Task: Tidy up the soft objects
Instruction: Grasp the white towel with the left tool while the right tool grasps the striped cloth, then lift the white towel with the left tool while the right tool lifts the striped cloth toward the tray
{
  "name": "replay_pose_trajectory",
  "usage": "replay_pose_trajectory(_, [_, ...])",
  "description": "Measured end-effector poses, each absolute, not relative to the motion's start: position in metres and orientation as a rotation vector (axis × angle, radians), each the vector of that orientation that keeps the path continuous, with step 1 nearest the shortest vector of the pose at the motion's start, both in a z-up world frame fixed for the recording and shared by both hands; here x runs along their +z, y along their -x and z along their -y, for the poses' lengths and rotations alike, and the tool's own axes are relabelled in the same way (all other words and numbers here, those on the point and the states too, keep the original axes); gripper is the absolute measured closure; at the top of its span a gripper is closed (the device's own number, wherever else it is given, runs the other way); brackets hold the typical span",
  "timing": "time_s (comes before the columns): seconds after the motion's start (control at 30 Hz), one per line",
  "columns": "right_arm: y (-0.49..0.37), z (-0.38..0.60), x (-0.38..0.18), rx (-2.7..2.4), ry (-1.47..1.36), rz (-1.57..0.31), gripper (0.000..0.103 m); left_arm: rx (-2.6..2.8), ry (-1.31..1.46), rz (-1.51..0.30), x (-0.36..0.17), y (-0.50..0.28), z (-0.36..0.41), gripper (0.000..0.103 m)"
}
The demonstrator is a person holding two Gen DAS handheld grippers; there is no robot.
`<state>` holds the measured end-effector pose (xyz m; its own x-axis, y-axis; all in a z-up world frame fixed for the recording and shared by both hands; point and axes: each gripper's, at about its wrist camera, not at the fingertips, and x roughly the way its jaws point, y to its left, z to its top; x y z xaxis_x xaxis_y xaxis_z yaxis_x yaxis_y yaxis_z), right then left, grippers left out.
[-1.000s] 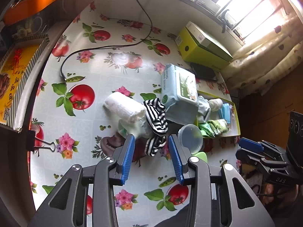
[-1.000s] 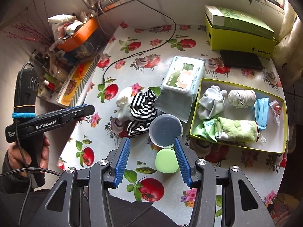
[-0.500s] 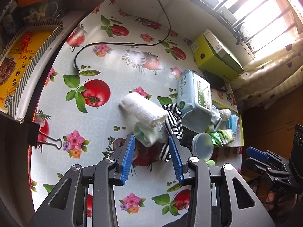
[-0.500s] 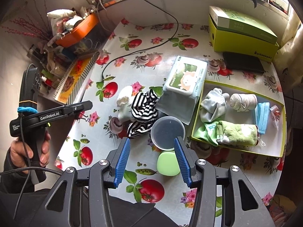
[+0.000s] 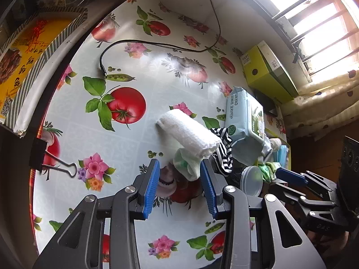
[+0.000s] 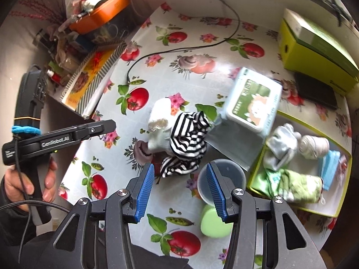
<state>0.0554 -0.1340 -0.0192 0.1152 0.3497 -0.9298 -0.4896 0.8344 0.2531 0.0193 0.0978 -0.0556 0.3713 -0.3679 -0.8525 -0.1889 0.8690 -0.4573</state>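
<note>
Pale green cloth [image 5: 187,164] — bunched on the flowered tablecloth [image 5: 134,134], tucked under the near end of the rolled white towel [image 5: 188,132], striped cloth [image 6: 188,143] touching alongside. Left gripper [image 5: 179,188] — nearer, jaws wide, empty; the cloth lies just ahead between its fingertips, the towel's long axis running away up-left. Right gripper [image 6: 180,188] — jaws wide, empty, nearer the striped cloth; yellow tray [image 6: 298,208] to its right.

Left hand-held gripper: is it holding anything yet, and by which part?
Nothing is held. The left hand-held gripper is open, with the pale green cloth just ahead between its fingers. The right hand-held gripper is open too.
</note>
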Motion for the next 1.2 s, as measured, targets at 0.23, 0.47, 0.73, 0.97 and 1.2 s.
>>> replay_pose_trajectory(0.23, [-0.08,0.094,-0.075,0.622,0.225,-1.42,0.055,-0.109,0.569,-1.218,-0.068,-0.024,-0.111,0.064])
replay_pose_trajectory(0.47, [-0.091,0.091,-0.101,0.58,0.257,-1.45,0.068,-0.114,0.587,-1.228,-0.076,-0.032,-0.115,0.064])
replay_pose_trajectory(0.73, [-0.101,0.111,-0.082,0.553,0.189,-1.41,0.097,-0.164,0.623,-1.233,-0.08,-0.052,-0.107,0.064])
replay_pose_trajectory(0.97, [-0.098,0.119,-0.056,0.552,0.118,-1.365,0.097,-0.167,0.692,-1.258,-0.094,-0.075,-0.102,0.055])
replay_pose_trajectory(1.2, [-0.095,0.122,-0.039,0.542,0.088,-1.332,0.098,-0.139,0.742,-1.335,-0.117,-0.095,-0.095,0.052])
